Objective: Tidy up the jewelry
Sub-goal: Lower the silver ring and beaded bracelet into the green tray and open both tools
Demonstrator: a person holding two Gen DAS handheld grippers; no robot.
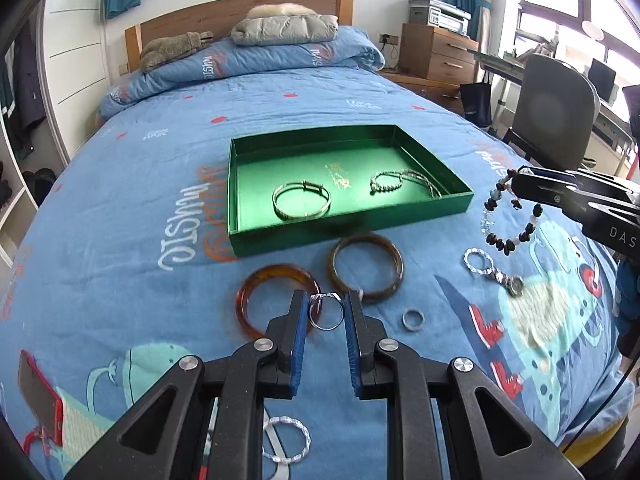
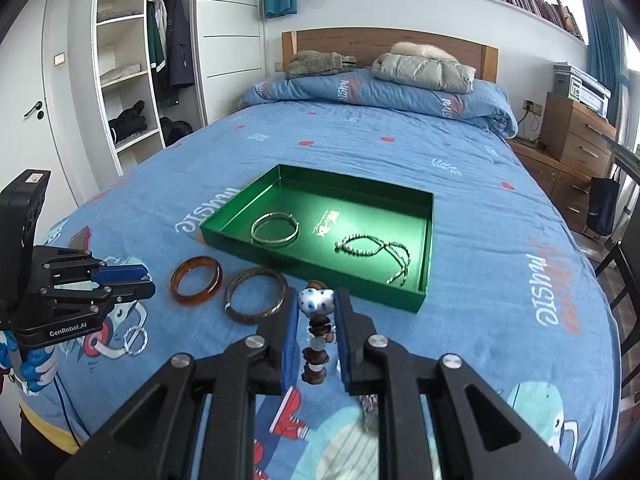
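A green tray [image 1: 248,184] [image 2: 427,240] lies on the bed and holds a silver bangle [image 1: 301,201] [image 2: 275,229] and a silver chain [image 1: 404,181] [image 2: 376,252]. My left gripper [image 1: 326,312] [image 2: 150,280] is shut on a thin silver ring [image 1: 326,312], held above the bed. My right gripper [image 2: 316,304] [image 1: 516,184] is shut on a beaded bracelet [image 2: 316,332] [image 1: 508,216], which hangs from it to the right of the tray. An amber bangle [image 1: 276,300] [image 2: 197,279] and a brown bangle [image 1: 366,265] [image 2: 255,294] lie in front of the tray.
On the bed lie a small band ring [image 1: 413,319], a twisted silver ring [image 1: 286,438] [image 2: 135,340], a silver ring with a charm [image 1: 492,266] and a red phone [image 1: 40,396]. A chair [image 1: 556,108] stands right of the bed.
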